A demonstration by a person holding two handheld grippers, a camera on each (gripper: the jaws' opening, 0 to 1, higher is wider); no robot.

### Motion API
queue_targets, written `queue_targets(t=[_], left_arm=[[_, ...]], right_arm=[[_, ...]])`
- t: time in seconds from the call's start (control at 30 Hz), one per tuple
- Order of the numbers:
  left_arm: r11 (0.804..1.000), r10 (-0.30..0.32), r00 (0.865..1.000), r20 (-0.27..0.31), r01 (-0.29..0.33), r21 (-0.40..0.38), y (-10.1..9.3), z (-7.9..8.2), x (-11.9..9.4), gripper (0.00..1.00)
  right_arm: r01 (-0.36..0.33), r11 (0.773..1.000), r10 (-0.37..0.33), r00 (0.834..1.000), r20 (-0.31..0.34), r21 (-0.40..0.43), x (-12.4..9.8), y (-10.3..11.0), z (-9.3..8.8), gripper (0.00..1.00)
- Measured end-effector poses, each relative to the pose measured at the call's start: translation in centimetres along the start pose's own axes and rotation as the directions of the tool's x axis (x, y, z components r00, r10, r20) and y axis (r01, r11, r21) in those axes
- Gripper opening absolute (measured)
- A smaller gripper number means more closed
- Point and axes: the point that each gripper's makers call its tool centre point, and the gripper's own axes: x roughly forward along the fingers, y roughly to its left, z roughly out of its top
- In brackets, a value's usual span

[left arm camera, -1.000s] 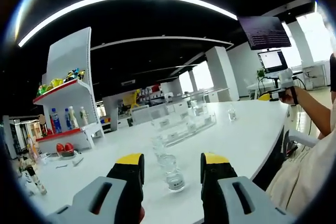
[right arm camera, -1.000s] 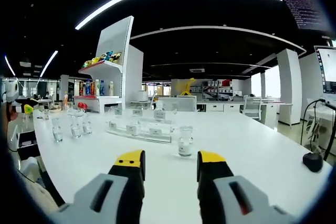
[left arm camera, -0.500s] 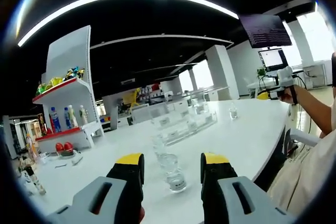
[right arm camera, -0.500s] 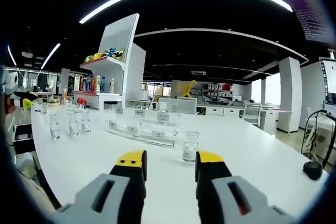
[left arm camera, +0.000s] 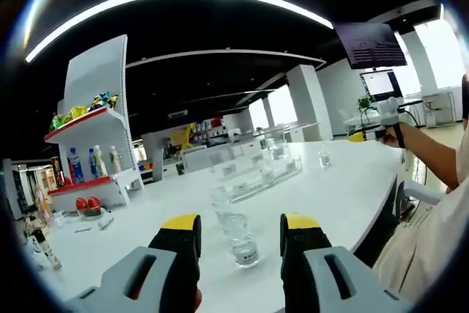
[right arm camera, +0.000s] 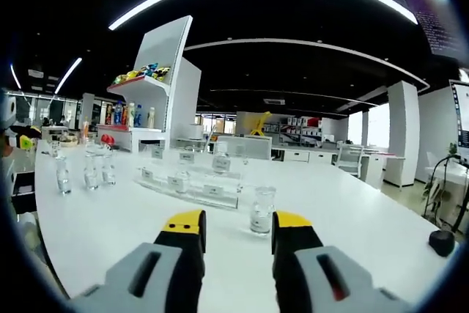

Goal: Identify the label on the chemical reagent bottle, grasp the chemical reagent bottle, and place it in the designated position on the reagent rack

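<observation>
Plainly, with both the left gripper (left arm camera: 238, 234) and right gripper (right arm camera: 237, 226) spread wide, each has 1 small glass reagent bottle (left arm camera: 239, 239) (right arm camera: 261, 210) standing just ahead between its jaws, likely light, slippery and breakable, so best squeezed gently at mid-body.

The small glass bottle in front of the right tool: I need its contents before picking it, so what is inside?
The glass bottle holds a low layer of something white at the bottom; above that it looks clear. Its label is too small to read.
</observation>
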Motion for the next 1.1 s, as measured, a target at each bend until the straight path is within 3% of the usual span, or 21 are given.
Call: queue_targets(t=[0.27,0.53,1.0,1.1], left_arm=[[1.0,-0.006,1.0,-0.002,0.006,-0.018,0.3,-0.3,0.8,0.44],[1.0,-0.007,1.0,-0.012,0.007,-0.021,0.4,-0.5,1.3,0.44],[0.999,0.003,1.0,-0.015,-0.004,-0.033,1.6,-0.6,1.8,0.44],[0.999,-0.006,1.0,0.002,0.006,-0.052,1.7,-0.2,1.4,0.44]], right_arm=[[0.025,0.999,-0.026,0.999,-0.024,-0.02,3.1,-1.9,0.0,0.36],[0.015,1.0,-0.015,0.999,-0.048,-0.004,6.3,-1.7,-1.1,0.35],[0.042,0.999,-0.043,0.995,-0.087,-0.009,8.4,-2.7,-2.0,0.35],[0.046,0.999,-0.046,0.994,-0.102,-0.007,9.2,-3.0,-2.9,0.36]])
